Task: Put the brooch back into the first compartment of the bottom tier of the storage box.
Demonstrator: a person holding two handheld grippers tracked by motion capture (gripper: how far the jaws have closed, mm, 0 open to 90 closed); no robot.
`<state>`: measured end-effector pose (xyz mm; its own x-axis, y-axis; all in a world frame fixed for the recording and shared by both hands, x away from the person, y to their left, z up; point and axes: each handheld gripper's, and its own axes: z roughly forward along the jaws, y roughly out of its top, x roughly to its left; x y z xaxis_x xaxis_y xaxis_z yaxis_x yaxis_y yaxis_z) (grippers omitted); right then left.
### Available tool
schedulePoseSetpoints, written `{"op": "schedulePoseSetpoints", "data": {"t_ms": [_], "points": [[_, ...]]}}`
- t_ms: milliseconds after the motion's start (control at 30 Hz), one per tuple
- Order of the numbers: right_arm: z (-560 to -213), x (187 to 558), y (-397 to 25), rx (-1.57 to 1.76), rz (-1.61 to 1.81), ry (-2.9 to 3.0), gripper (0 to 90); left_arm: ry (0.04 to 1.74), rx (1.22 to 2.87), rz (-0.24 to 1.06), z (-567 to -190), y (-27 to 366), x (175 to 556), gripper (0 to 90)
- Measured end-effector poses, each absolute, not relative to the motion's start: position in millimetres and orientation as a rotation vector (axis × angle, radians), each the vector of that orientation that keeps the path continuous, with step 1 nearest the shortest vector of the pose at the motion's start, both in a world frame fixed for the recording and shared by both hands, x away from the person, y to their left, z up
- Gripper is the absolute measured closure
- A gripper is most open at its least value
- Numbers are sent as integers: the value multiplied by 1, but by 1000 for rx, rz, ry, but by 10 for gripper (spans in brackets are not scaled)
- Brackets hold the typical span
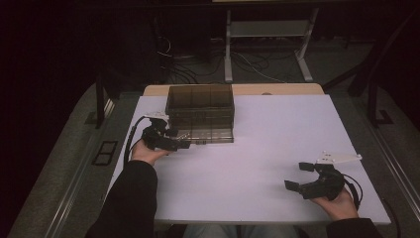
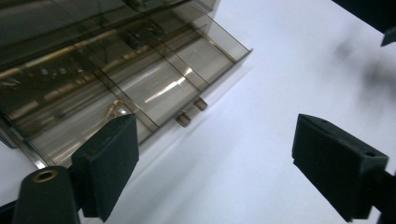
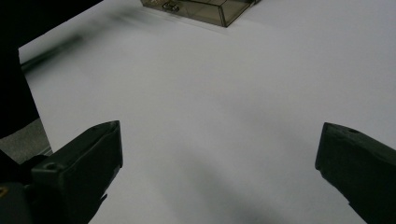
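Box: A dark see-through box [image 1: 200,105] stood at the far side of the white desk [image 1: 257,148]. Its bottom drawer [image 1: 205,134] was pulled out toward the person.

Drawer: It had thin walls inside that split it into small rooms. I could not tell if anything lay in them. A small handle [image 2: 190,113] stuck out from the drawer's front edge.

Left hand-held gripper: The left hand-held gripper [image 1: 173,141] was at the drawer's front left corner. Its jaws were wide open and held nothing. In the left gripper view one jaw was very close to the drawer's front, and I could not tell if it touched.

Right hand-held gripper: The right hand-held gripper [image 1: 303,177] was far from the box, over bare desk. Its jaws were wide open too, with nothing in them.

What could go wrong, push: The box looked light. If the left hand-held gripper pushed the drawer from the corner, the whole box might slide back or turn, because nothing held it.

What could go wrong, jam: A push on one side could make the drawer go in crooked and get stuck.

What could go wrong, handle: The handle was small. The wide jaws could miss it or slip off.

What would help: The right hand-held gripper could hold the box steady, but it was far away.
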<state>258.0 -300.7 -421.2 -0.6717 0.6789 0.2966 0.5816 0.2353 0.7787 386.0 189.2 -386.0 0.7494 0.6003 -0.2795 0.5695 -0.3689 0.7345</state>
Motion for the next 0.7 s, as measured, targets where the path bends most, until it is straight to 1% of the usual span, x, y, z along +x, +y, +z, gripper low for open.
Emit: {"op": "schedulePoseSetpoints", "data": {"t_ms": [133, 433, 700], "points": [[-421, 258, -300, 1223, 1428, 2388, 3, 868, 2048, 36, -386, 188, 378, 114], [-421, 258, -300, 1221, 1428, 2387, 3, 825, 2050, 28, -384, 179, 360, 0], [-421, 258, -300, 1222, 1429, 2385, 3, 791, 2007, 51, -389, 177, 342, 0]]}}
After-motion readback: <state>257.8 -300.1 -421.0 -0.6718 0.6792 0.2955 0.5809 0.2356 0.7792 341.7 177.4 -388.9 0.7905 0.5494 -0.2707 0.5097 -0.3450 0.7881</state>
